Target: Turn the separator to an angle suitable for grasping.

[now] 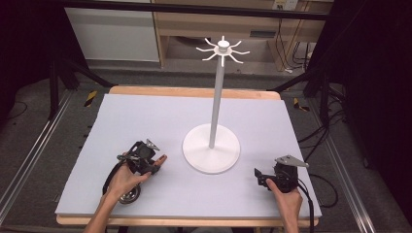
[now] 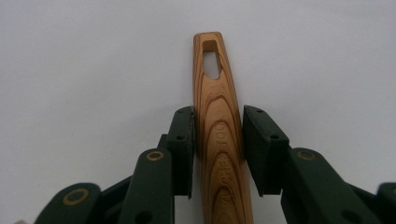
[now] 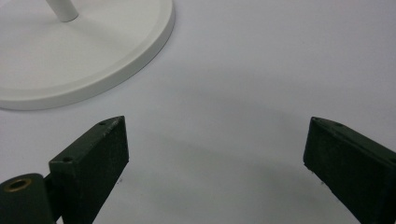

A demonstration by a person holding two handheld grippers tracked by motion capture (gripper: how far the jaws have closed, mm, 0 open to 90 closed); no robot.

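A utensil with a wooden handle lies on the pale mat, and the handle's end has a slot cut through it. My left gripper has both pads against the handle's sides, a little below the slot. In the high view the left gripper is at the near left, with the handle tip poking out toward the stand. A round metal part shows by the wrist. My right gripper rests at the near right with its jaws wide apart over bare mat.
A white stand with a round base and a tall pole topped by several hooks rises at the mat's middle. Its base lies just beyond the right gripper. The mat's wooden edge runs along the front.
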